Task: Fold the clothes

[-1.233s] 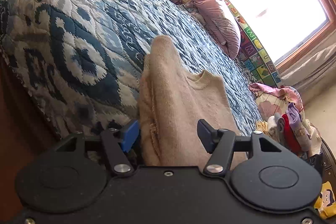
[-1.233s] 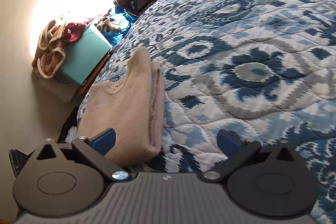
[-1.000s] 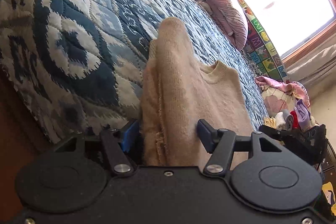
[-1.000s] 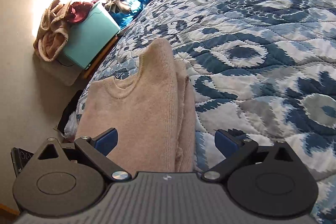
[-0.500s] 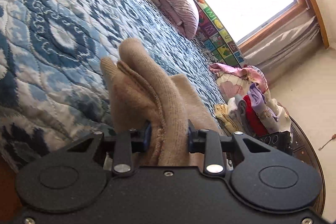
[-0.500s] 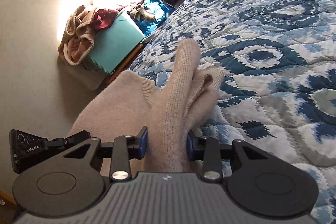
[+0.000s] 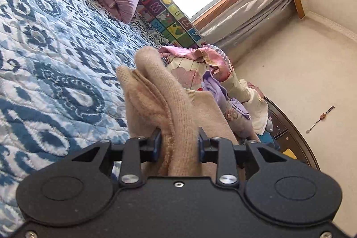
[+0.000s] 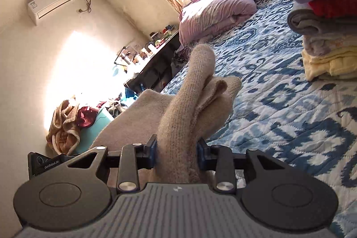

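A beige knit sweater [image 7: 160, 102] is folded lengthwise and lifted off the blue-and-white quilted bed [image 7: 49, 73]. My left gripper [image 7: 178, 146] is shut on one bunched end of it. My right gripper [image 8: 176, 153] is shut on the other end of the same sweater [image 8: 191, 104], which stretches across to the left gripper's black body [image 8: 42, 164] at the left edge of the right wrist view. The sweater's lower part hangs out of sight below both grippers.
A stack of folded clothes [image 8: 325, 37] lies on the bed at the right; it also shows in the left wrist view [image 7: 223, 90]. A purple pillow [image 8: 218, 10] lies by the window. A teal box [image 8: 96, 128] with heaped clothes stands beside the bed.
Both grippers closed on the sweater's ends and lifted it off the bed. Both views have swung up and toward the window and the stack of clothes.
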`<state>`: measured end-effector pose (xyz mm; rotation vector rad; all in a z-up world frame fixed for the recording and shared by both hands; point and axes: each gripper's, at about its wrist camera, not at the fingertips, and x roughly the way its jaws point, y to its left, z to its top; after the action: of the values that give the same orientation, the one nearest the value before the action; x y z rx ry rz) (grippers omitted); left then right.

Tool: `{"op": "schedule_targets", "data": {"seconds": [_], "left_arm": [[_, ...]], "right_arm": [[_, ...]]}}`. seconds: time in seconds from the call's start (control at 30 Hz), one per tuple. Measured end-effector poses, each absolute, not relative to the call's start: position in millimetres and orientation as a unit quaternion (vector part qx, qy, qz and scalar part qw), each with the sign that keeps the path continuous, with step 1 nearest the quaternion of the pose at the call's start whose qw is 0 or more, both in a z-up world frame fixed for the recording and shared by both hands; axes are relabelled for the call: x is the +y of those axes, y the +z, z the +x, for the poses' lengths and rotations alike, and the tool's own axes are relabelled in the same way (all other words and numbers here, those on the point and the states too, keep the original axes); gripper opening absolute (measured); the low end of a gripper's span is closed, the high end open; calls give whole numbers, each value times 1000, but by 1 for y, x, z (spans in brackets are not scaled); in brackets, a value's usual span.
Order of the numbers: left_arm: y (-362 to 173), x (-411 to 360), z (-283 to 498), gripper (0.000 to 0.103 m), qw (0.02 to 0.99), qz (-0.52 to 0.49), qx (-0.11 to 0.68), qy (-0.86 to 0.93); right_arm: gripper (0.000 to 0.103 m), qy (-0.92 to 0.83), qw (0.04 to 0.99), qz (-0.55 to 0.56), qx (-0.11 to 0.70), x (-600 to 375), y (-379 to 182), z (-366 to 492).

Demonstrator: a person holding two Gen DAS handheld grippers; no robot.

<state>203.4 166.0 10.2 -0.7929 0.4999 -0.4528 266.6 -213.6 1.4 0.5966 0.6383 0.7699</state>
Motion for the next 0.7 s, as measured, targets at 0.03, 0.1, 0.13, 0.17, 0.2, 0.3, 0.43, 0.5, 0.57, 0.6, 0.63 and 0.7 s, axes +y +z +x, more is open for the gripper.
{"op": "schedule_targets", "data": {"seconds": [0.03,0.1,0.13,0.17,0.2,0.3,0.43,0.5,0.57,0.6,0.63,0.7], "left_arm": [[7,165,218,29,868,-380,243,-209],[-14,163,248,39,873,-362,277,-176],[-31,161,262,57,872,-341,318,-151],[-50,160,274,63,866,-314,369,-122],[-66,160,277,61,867,-285,395,-101],[-97,171,267,62,876,-261,394,-93],[-105,182,280,62,880,-280,370,-105],[-103,179,300,62,881,-277,366,-112],[-99,175,319,62,887,-267,358,-118],[-99,173,329,62,888,-264,356,-120],[-99,172,339,61,888,-263,356,-121],[-103,169,356,57,889,-259,357,-122]], "right_arm": [[36,354,838,288,298,-219,3,279],[40,324,850,281,306,-224,-7,305],[58,296,859,261,325,-225,-18,318],[82,271,865,243,346,-227,-34,326],[82,249,868,227,365,-230,-52,330],[76,195,872,194,405,-241,-99,339],[68,198,878,203,385,-248,-125,349],[62,200,883,196,376,-240,-129,361],[55,209,889,190,359,-230,-125,375],[55,213,892,184,353,-225,-121,382],[55,217,895,178,348,-221,-117,389],[51,222,899,161,342,-211,-111,402]]}}
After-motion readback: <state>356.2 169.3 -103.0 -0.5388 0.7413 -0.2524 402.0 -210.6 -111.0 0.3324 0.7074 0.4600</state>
